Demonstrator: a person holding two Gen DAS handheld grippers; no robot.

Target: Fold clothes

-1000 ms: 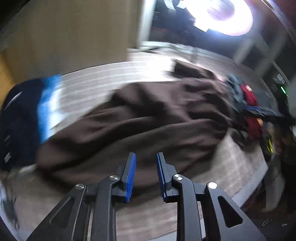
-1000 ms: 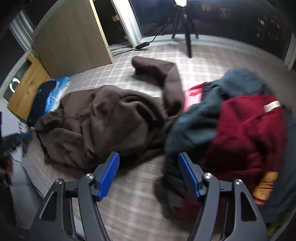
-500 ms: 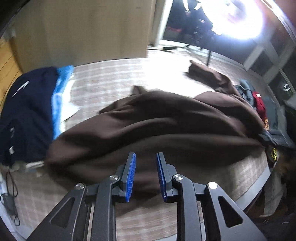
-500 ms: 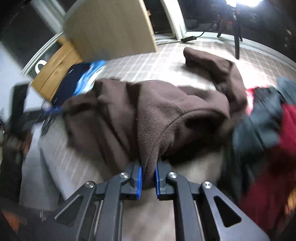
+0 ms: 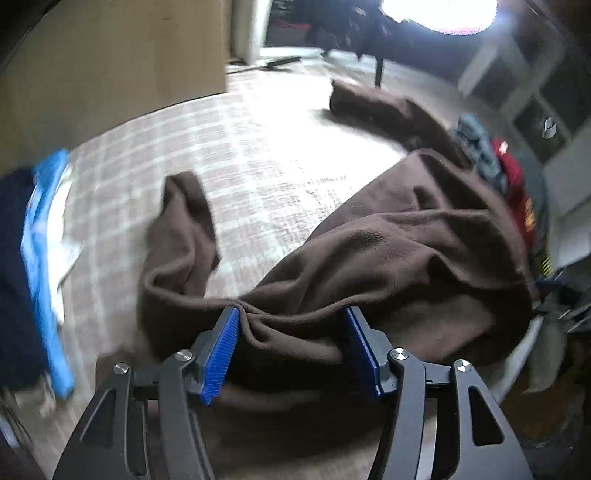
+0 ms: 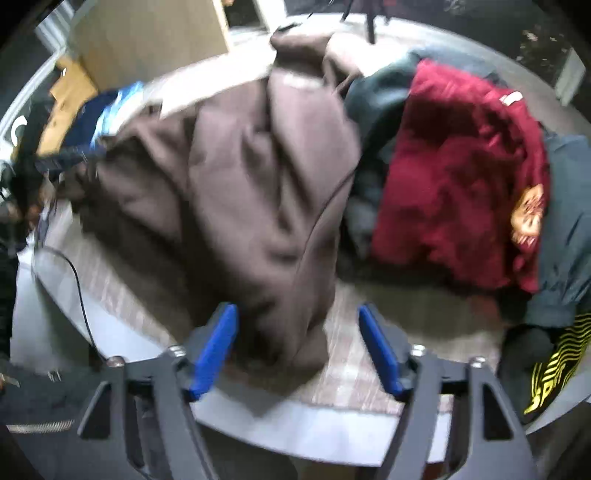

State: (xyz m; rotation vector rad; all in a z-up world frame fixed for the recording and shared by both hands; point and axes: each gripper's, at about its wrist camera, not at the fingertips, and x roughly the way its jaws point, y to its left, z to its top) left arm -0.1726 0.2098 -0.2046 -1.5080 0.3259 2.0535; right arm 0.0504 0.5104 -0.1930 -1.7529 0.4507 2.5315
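A brown fleece garment lies bunched on the checked table, one sleeve trailing left and another reaching toward the far side. My left gripper is open, its blue pads on either side of a bunched fold of the brown fleece near the front. In the right wrist view the same brown garment hangs toward the table's front edge. My right gripper is open, and the garment's lower end lies between its spread fingers, not pinched.
A pile of red, dark teal and black-and-yellow clothes lies at the table's right. Navy and blue clothes lie at the left. A wooden panel stands behind. A bright lamp shines at the back. The table's white edge is close.
Both grippers have opened. The right gripper let go of the brown fold it pinched. The left gripper moved in over the fabric. The garment has shifted right, and a sleeve now trails left.
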